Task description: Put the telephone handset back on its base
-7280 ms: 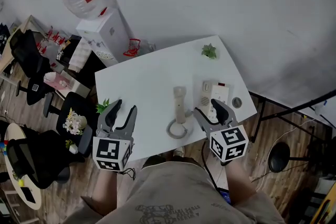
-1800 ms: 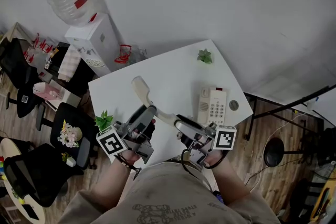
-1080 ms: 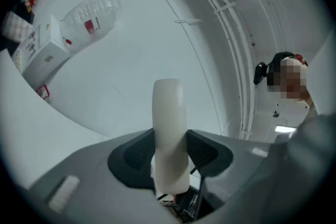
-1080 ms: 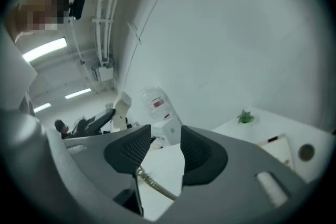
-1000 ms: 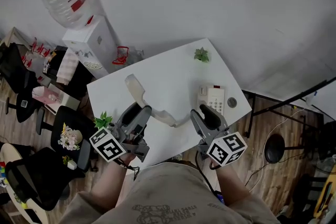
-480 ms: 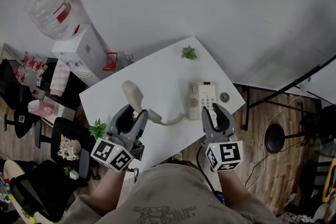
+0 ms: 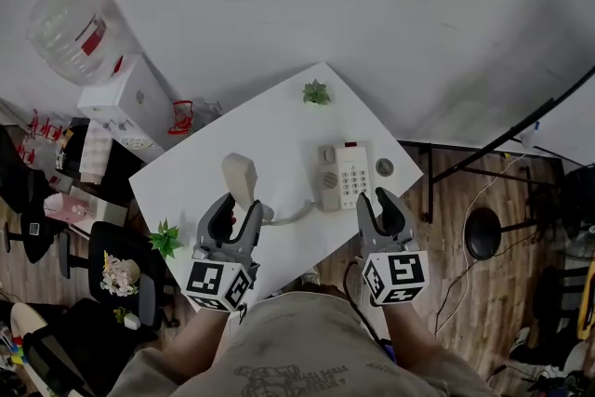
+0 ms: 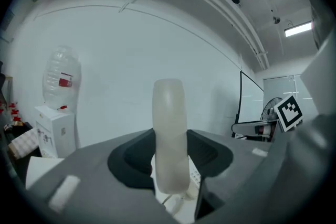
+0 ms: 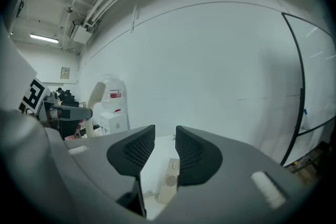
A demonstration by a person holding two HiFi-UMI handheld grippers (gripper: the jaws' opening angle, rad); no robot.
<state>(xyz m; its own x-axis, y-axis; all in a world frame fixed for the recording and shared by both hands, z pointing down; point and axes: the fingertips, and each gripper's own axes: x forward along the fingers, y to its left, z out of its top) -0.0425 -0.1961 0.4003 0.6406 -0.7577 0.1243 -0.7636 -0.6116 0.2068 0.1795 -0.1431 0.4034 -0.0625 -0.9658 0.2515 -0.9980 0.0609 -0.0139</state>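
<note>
At the near edge of a white desk (image 7: 270,121), we see the left hand-held gripper (image 7: 232,205) clamped on the cream telephone handset (image 7: 240,178). Its two dark pads press the handset's sides, and the handset stands upright between them, off its base. The base (image 7: 342,175) lies flat on the desk to the right of the handset, keypad facing up, its cradle side empty. A pale cord (image 7: 296,216) runs from the handset's lower end across the desk to the base's left edge. The right hand-held gripper (image 7: 381,204) hangs just in front of the base's near right corner and points toward it. Its jaws have just been closing and now stand a narrow gap apart with nothing between them; through that gap its own view shows the base lying beyond. A small round object (image 7: 384,166) sits on the desk just right of the base, and a little green plant (image 7: 316,92) stands at the far corner. A second plant (image 7: 165,238) shows by the desk's near left corner. Beyond the desk on the left stands a white water dispenser (image 7: 125,102) topped with a clear bottle (image 7: 65,28).
</note>
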